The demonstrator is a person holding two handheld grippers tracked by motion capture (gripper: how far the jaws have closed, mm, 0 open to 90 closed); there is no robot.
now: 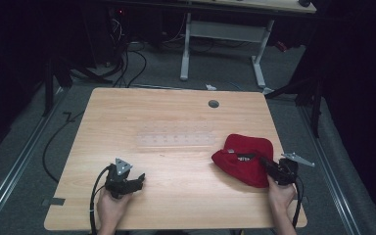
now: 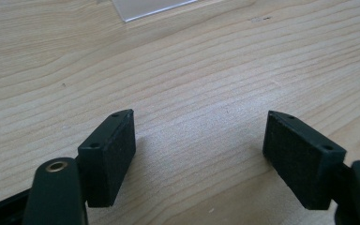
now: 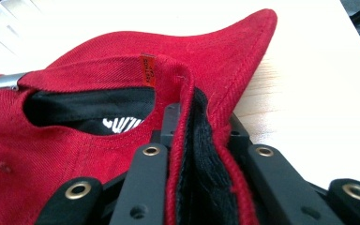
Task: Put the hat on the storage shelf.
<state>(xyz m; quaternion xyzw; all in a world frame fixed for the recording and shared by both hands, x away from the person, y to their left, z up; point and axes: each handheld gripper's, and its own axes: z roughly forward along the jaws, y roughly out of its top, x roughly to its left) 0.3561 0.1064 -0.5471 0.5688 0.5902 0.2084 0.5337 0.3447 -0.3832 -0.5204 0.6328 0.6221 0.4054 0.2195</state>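
A red cap (image 1: 245, 156) lies on the right side of the wooden table (image 1: 176, 107). My right gripper (image 1: 263, 160) is shut on the cap's rear rim. In the right gripper view the folded red edge with its black lining (image 3: 197, 154) is pinched between the jaws of my right gripper (image 3: 199, 117). An orange tag (image 3: 148, 70) and a metal buckle (image 3: 4, 82) show on the cap's back strap. My left gripper (image 1: 141, 180) rests near the front left of the table. In its own view the left gripper (image 2: 199, 150) stands open over bare wood, holding nothing.
A clear plastic strip (image 1: 176, 138) lies flat across the table's middle, its corner showing in the left gripper view (image 2: 145, 7). A round cable hole (image 1: 213, 104) sits near the far edge. Beyond the table stand a white desk frame (image 1: 186, 49) and floor cables.
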